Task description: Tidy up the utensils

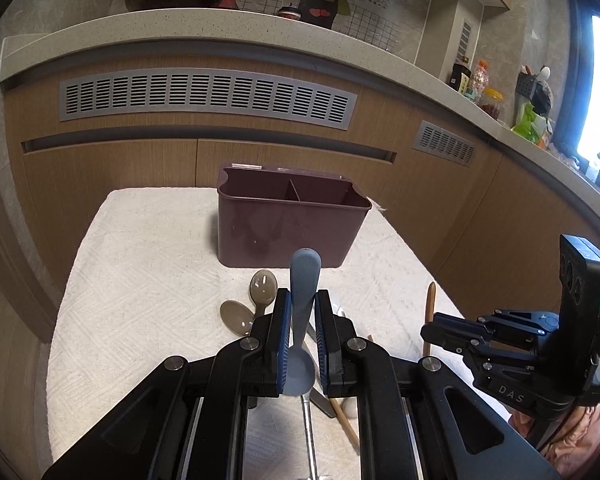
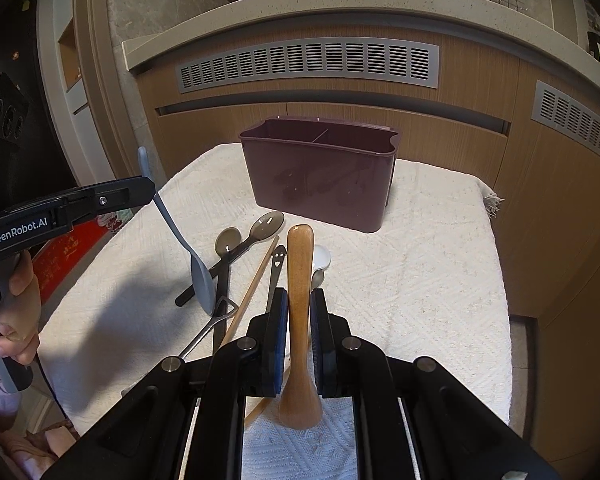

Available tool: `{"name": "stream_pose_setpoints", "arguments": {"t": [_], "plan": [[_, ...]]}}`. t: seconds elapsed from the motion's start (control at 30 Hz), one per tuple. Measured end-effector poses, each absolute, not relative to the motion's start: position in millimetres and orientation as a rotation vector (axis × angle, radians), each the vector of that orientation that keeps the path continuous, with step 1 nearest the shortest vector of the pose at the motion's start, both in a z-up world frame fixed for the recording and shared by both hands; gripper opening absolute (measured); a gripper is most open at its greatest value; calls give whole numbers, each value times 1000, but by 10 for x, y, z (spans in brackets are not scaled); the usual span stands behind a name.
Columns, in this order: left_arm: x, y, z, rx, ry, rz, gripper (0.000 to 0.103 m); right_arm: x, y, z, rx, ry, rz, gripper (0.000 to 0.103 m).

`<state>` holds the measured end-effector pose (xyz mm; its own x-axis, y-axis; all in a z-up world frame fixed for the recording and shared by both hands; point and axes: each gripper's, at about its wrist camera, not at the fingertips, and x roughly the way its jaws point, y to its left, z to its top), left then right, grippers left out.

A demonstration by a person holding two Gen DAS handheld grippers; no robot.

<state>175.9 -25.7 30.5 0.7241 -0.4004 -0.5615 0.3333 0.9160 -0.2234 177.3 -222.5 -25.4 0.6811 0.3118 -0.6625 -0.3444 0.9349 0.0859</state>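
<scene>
A maroon two-compartment utensil holder (image 1: 288, 220) (image 2: 320, 176) stands on the white towel (image 1: 140, 280) (image 2: 420, 280). My left gripper (image 1: 302, 304) is shut on a blue-grey spoon (image 1: 304, 280), handle pointing up and forward; it also shows in the right wrist view (image 2: 198, 268), lifted above the towel. My right gripper (image 2: 299, 304) is shut on a wooden spoon (image 2: 300, 280), handle forward. On the towel lie two brown translucent spoons (image 1: 262, 286) (image 2: 266, 222), a wooden chopstick (image 2: 256, 280), a dark smiley-handled utensil (image 2: 275, 268), a white spoon (image 2: 320, 258) and a metal utensil (image 2: 216, 320).
Wooden cabinets with grey vents (image 1: 208, 96) (image 2: 308, 64) rise just behind the towel. A stone countertop (image 1: 220, 24) above carries bottles and jars (image 1: 480, 84) at the right. The towel's right edge (image 2: 492, 200) drops off beside the cabinets.
</scene>
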Motion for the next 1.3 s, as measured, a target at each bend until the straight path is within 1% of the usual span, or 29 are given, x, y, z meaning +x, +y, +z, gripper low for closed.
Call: {"name": "stream_pose_setpoints", "arguments": {"t": [0.77, 1.0, 1.17, 1.3], "plan": [[1694, -232, 430, -113, 616, -405, 12, 1768, -2236, -202, -49, 728, 367, 9], [1688, -249, 533, -105, 583, -401, 12, 1775, -2233, -150, -52, 711, 366, 9], [1746, -284, 725, -78, 527, -401, 12, 1835, -2259, 44, -56, 656, 348, 9], [1919, -294, 1040, -68, 445, -395, 12, 2003, -2263, 457, -88, 555, 326, 9]]}}
